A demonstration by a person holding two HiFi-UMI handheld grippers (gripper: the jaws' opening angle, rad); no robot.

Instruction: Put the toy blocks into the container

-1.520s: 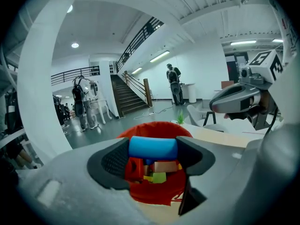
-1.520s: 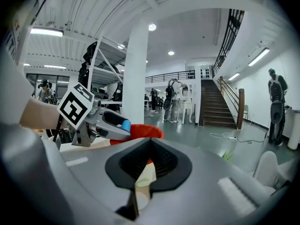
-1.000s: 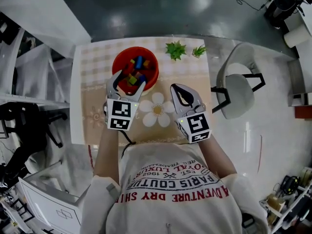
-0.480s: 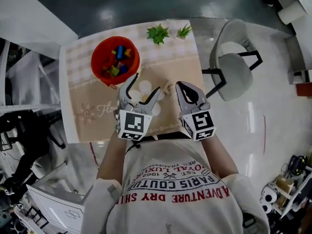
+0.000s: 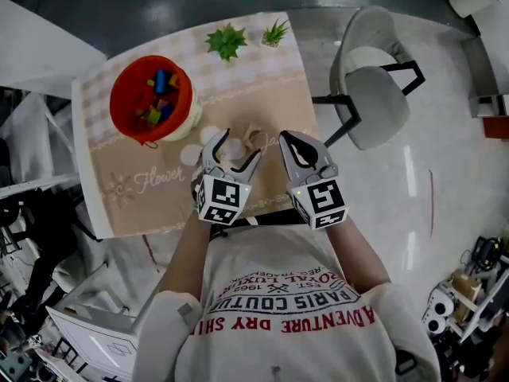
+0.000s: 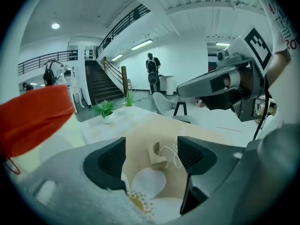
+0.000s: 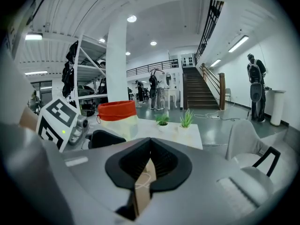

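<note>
The red container [image 5: 120, 102] stands at the table's far left with several coloured blocks [image 5: 155, 102] inside. A small tan arch-shaped wooden block [image 5: 253, 139] lies on the beige cloth. In the left gripper view this block [image 6: 158, 156] sits just ahead of the jaws, apart from both pads. My left gripper [image 5: 237, 144] hangs open over the cloth with nothing in it. Beside it to the right, my right gripper [image 5: 288, 139] is shut with its tips together and nothing in them. The left gripper view has the container [image 6: 35, 118] at far left, the right gripper view [image 7: 117, 110] at mid-left.
Two small potted plants [image 5: 227, 40] [image 5: 275, 32] stand at the table's far edge. A grey chair [image 5: 374, 102] is off the table's right side. The cloth has a white flower print [image 5: 208, 148] under the left gripper. White furniture [image 5: 32, 46] flanks the left.
Both grippers have drawn back from the red container toward the near middle of the cloth and come lower. The left one moved farther, to the right of the container. Jaws look unchanged.
</note>
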